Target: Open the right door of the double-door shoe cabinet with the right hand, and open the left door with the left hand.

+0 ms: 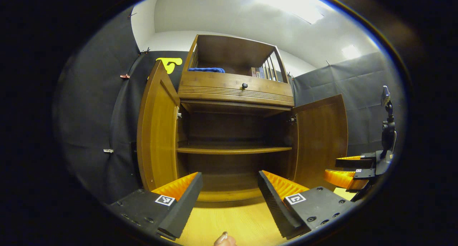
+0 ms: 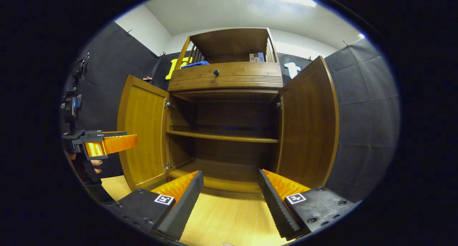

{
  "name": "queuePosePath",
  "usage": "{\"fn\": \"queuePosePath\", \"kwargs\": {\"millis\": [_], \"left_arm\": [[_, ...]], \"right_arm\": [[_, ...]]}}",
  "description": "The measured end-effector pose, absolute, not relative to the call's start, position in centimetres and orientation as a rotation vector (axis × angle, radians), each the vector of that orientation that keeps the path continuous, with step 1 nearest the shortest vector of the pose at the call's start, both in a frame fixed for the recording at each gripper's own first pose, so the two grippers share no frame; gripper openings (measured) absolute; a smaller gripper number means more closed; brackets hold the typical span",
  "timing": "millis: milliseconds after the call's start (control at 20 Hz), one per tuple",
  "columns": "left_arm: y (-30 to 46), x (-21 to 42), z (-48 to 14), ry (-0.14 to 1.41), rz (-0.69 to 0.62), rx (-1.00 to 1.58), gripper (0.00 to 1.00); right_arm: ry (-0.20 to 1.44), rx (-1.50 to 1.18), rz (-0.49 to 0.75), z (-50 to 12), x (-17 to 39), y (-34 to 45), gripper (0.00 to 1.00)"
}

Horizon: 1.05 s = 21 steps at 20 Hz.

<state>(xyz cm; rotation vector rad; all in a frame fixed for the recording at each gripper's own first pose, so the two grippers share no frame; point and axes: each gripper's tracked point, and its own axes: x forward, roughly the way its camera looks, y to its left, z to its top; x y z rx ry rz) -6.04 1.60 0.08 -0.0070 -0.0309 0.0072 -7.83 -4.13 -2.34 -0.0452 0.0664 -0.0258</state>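
While both doors stand swung outward, the shoe cabinet [image 1: 234,131] faces the left gripper [image 1: 229,192] and the right gripper [image 2: 230,190] across the wooden floor [image 2: 229,217]. Each gripper has its jaws spread wide, holding nothing. Left door [image 1: 157,128] and right door [image 2: 307,124] flank the bare shelf [image 2: 222,136].
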Motion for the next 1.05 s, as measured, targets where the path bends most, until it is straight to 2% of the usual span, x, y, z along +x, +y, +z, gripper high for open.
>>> {"fn": "queuePosePath", "kwargs": {"millis": [1050], "left_arm": [[-0.2,-5.4,0.2,-0.026,-0.036,-0.004,0.96]], "right_arm": [[0.043,-0.058,-0.014,-1.3,-8.3,-4.0,0.97]]}}
